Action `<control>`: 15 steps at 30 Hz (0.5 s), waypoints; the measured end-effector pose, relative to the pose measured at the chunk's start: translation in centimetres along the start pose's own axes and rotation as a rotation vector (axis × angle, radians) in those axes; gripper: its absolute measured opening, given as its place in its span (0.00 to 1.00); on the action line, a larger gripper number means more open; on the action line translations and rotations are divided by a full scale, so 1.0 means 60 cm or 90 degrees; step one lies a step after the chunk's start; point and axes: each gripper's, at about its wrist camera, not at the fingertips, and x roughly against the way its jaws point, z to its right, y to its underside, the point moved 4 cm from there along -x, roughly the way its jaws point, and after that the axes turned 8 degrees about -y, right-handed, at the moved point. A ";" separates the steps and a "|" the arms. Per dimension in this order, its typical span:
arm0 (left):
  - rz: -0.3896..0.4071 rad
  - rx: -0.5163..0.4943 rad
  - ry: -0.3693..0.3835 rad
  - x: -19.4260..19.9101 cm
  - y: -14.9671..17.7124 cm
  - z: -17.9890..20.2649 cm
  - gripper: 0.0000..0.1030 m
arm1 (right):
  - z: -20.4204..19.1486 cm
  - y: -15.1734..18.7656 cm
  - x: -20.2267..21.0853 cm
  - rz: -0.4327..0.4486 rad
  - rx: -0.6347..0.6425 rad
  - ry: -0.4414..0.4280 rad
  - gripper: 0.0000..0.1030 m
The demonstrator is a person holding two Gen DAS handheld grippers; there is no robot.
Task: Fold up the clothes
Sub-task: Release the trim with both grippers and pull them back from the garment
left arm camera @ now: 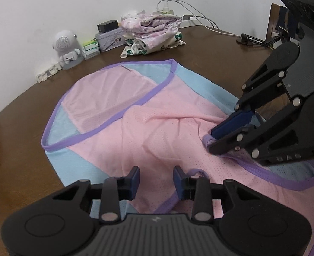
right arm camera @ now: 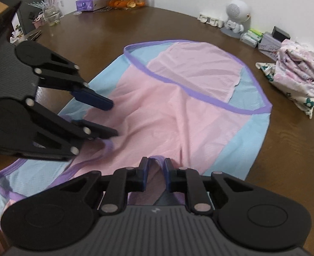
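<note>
Pink-and-blue garment (left arm camera: 161, 115) lies spread on the table (left arm camera: 210, 42), long axis running away from both grippers toward the far wall. Right gripper (right arm camera: 155, 167) is pinched shut on a purple hem loop (right arm camera: 157, 159) at the near edge. Left gripper (left arm camera: 156, 176) hovers with its jaws apart, holding nothing, hem just beside its right finger. Left looks set to grab next.

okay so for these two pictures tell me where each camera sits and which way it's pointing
Left wrist view: sits on the left gripper, looking across the pink and blue garment toward the wall; the right gripper enters from the right.
Right wrist view: sits on the right gripper, looking over the garment toward the table's far edge; the left gripper enters from the left.
Shared: the garment, white robot figure, folded clothes pile, brown table.
</note>
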 end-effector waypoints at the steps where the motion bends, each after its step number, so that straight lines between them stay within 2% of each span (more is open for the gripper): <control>1: -0.001 0.001 -0.001 0.000 0.000 0.001 0.32 | -0.003 0.001 0.000 0.001 0.003 0.001 0.15; 3: -0.001 0.004 -0.006 0.005 0.000 0.001 0.33 | -0.006 0.001 0.000 0.005 0.007 0.005 0.15; 5: 0.012 0.012 -0.012 0.021 0.000 0.000 0.43 | -0.002 0.002 0.005 0.013 -0.010 0.000 0.15; 7: 0.040 0.019 -0.025 0.052 0.006 0.000 0.67 | 0.000 0.009 0.023 0.032 -0.025 0.000 0.18; 9: 0.068 0.026 -0.038 0.083 0.011 -0.001 0.83 | -0.001 0.019 0.044 0.050 -0.034 0.001 0.31; 13: 0.104 0.037 -0.074 0.146 0.041 0.012 0.91 | -0.018 0.049 0.092 0.077 -0.028 0.012 0.50; 15: 0.110 0.060 -0.089 0.171 0.065 0.020 0.94 | -0.031 0.070 0.114 0.092 -0.025 0.026 0.73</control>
